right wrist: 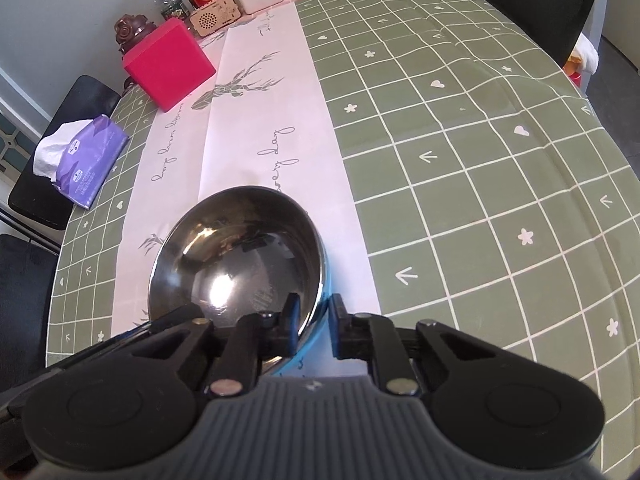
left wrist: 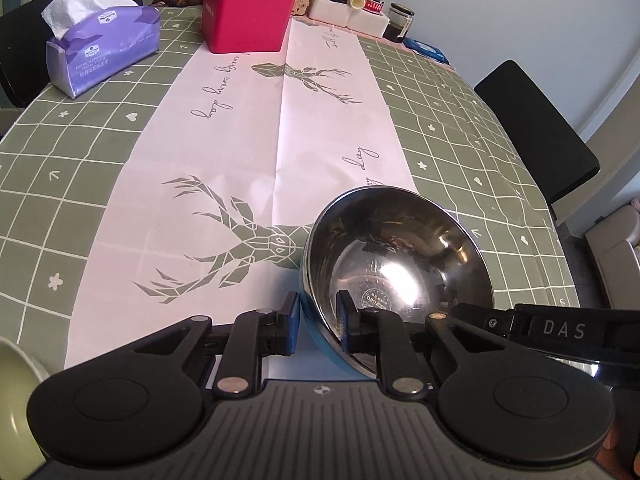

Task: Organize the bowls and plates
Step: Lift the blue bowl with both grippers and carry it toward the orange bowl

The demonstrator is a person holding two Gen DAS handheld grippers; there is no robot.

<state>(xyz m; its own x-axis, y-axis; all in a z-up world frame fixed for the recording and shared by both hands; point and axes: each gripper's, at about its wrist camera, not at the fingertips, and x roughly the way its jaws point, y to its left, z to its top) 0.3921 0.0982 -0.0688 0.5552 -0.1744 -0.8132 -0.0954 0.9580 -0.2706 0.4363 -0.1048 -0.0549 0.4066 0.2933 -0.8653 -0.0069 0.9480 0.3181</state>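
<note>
The left gripper (left wrist: 318, 322) was closed on the near-left rim of the steel bowl (left wrist: 400, 256), one pad outside on the blue wall, one inside. The right gripper (right wrist: 314, 322) was clamped likewise on the near-right rim of the same bowl (right wrist: 236, 256), which was held low over the tablecloth's pale runner (left wrist: 280, 128); contact beneath could not be told. Slippage was judged likely: the wall was slick and curved, each grip narrow. An uneven lift could tilt or twist it free. A pale bowl's edge (left wrist: 16, 384) sat near left; the red box (left wrist: 248, 12) well beyond.
</note>
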